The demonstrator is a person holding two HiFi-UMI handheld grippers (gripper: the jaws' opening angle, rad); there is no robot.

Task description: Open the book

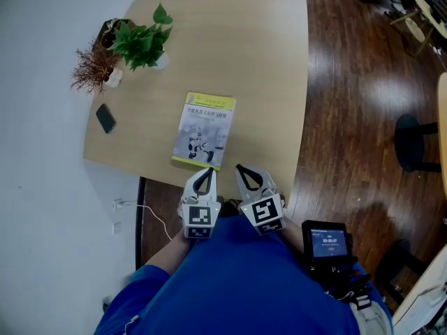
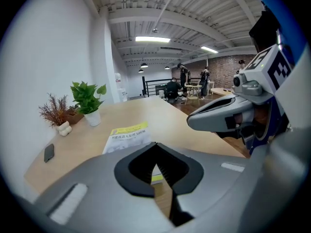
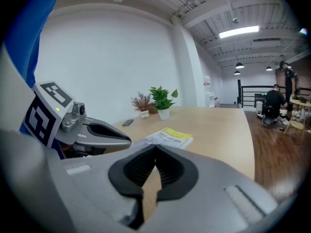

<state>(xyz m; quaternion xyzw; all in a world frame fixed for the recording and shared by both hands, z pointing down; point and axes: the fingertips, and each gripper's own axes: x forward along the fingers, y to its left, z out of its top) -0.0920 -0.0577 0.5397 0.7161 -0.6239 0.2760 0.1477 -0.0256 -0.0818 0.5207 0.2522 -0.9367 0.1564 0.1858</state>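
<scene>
A closed book (image 1: 204,131) with a yellow band and grey cover lies flat near the front edge of the wooden table (image 1: 265,68). My left gripper (image 1: 207,170) hovers just short of the book's near edge, jaws shut with nothing between them. Beside it, my right gripper (image 1: 241,167) is also shut and empty, over the table's front edge to the right of the book. In the left gripper view the book (image 2: 127,135) lies beyond the closed tips (image 2: 156,144). The right gripper view shows the book (image 3: 170,137) ahead of its tips (image 3: 155,147), with the left gripper (image 3: 127,141) alongside.
A green potted plant (image 1: 143,42) and a dried reddish plant (image 1: 94,67) stand at the table's far left. A black phone (image 1: 105,118) lies left of the book. A small screen device (image 1: 327,242) sits at my right hip. Dark stools (image 1: 418,144) stand on the wood floor; people stand far off.
</scene>
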